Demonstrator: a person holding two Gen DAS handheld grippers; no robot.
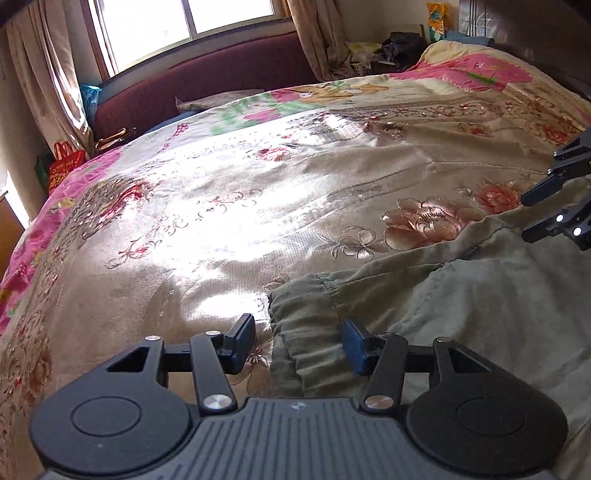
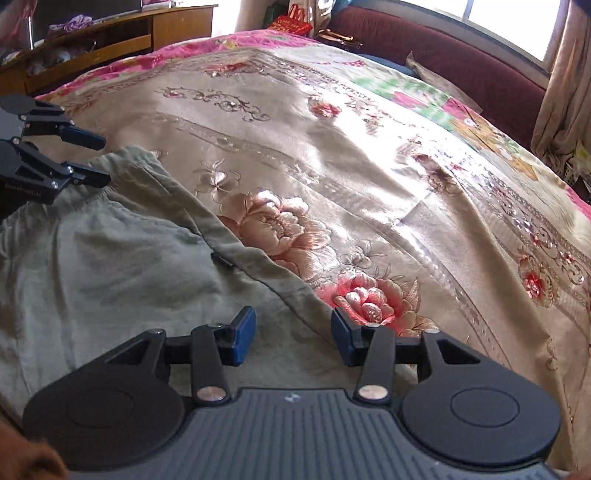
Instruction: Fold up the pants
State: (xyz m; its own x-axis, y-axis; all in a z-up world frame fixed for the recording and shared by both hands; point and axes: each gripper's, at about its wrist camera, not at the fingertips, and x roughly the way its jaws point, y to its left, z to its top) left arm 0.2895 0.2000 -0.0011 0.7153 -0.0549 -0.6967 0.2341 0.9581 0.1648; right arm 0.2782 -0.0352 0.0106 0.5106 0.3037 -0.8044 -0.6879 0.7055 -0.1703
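Note:
Olive-green pants (image 1: 461,314) lie flat on the floral bedspread (image 1: 221,221), their gathered waistband at the left end. My left gripper (image 1: 298,345) hovers over that waistband corner, its blue pads apart and touching nothing. At the right edge of the left wrist view, my right gripper (image 1: 526,218) stands open over the far side of the pants. In the right wrist view the pants (image 2: 110,266) fill the lower left, and my right gripper (image 2: 293,336) is open above their slanting edge, with nothing gripped. The left gripper (image 2: 103,160) shows at the left, open above the waistband.
The shiny bedspread (image 2: 369,166) stretches far beyond the pants. A maroon bench (image 1: 221,74) runs under the window behind the bed. Curtains (image 1: 48,85), a red bag (image 1: 64,166) and a wooden desk (image 2: 122,33) stand around the bed. Clothes are piled (image 1: 399,48) by the headboard.

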